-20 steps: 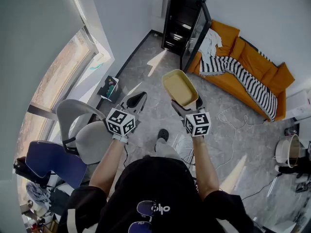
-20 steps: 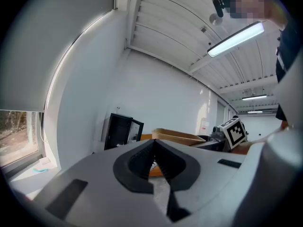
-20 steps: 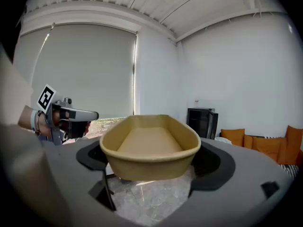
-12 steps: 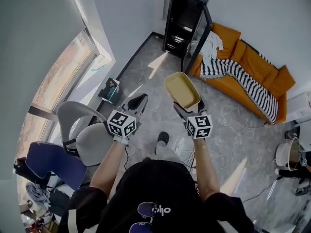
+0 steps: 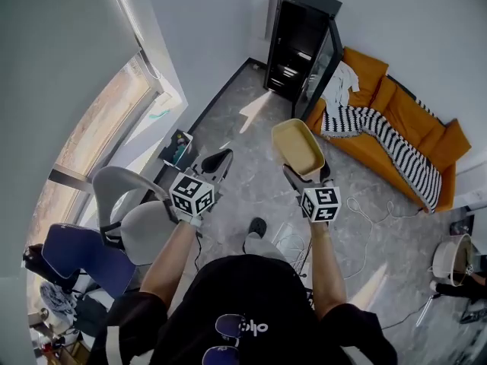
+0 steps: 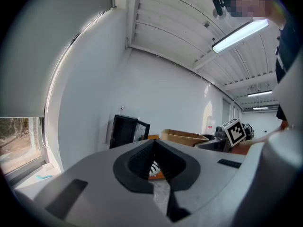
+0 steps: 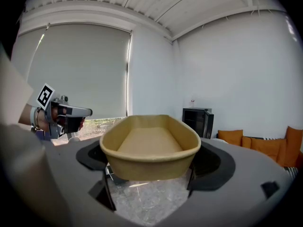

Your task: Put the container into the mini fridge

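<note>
A tan oval container [image 5: 298, 146] is held out in front of me, empty, with my right gripper [image 5: 309, 170] shut on its near end. In the right gripper view the container [image 7: 150, 146] sits level between the wide-set jaws. My left gripper [image 5: 216, 162] hangs beside it to the left, shut and holding nothing; its fingertips [image 6: 154, 144] meet. The black mini fridge [image 5: 303, 39] stands against the far wall with its glass door swung open, well beyond both grippers. It also shows past the container as the fridge [image 7: 198, 121] and as the fridge [image 6: 124, 131].
An orange sofa [image 5: 407, 131] with a striped blanket [image 5: 380, 131] stands right of the fridge. A grey chair [image 5: 129, 211] and a blue seat [image 5: 80, 253] are at my left by the window. Cables [image 5: 365, 204] lie on the grey floor, and a pot [image 5: 450, 253] sits at the far right.
The right gripper with the container has drifted right in the head view. The left gripper has barely shifted. The fridge and sofa have slid slightly as the view moved.
</note>
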The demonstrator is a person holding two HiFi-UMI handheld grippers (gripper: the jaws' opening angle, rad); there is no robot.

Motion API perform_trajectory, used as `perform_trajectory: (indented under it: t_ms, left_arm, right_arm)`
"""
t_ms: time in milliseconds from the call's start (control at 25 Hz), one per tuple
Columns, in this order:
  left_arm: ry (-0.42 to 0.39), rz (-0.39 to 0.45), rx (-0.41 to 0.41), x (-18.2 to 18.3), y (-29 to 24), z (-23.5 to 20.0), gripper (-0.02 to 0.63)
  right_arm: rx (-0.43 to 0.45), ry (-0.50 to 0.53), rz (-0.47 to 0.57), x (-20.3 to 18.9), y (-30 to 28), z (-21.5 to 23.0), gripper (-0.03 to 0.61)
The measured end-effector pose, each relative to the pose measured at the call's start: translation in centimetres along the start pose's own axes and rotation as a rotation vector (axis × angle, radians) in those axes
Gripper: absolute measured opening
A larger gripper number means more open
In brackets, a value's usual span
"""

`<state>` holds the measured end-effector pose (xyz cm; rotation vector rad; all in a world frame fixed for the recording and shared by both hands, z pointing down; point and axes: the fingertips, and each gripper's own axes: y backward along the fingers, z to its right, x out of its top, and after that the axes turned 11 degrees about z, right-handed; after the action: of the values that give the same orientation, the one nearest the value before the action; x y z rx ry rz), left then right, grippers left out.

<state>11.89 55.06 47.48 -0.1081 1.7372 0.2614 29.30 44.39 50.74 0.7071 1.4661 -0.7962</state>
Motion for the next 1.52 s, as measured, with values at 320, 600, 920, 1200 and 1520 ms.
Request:
perform_trajectory:
  t_ms: [320, 600, 920, 1200, 1520]
  left_arm:
    - [-0.029, -0.009, 0.050, 0.9, -4.5, -1.6, 0.005]
    - [-0.038, -0.006, 0.081, 1.0, -7.9, -2.2, 0.005]
    - [-0.023, -0.015, 0.087, 0.1, -10.9, -1.9, 0.005]
    - [-0.012, -0.003, 0.080, 0.0, -13.0, -2.6, 0.005]
    - [-0.002, 0.008, 0.055, -0.2, -17.0, -5.7, 0.005]
  right_arm:
    - [0.024, -0.017, 0.014, 0.9, -3.7, 4.8, 0.526]
    - [0.048, -0.006, 0.034, 1.5, -5.8, 8.2, 0.526]
    - [0.058, -0.036, 0.051, 1.5, -6.9, 10.1, 0.526]
    - [0.059, -0.054, 0.058, 1.6, -8.2, 11.2, 0.526]
    - [0.042, -0.044, 0.044, 1.2, -12.3, 13.4, 0.526]
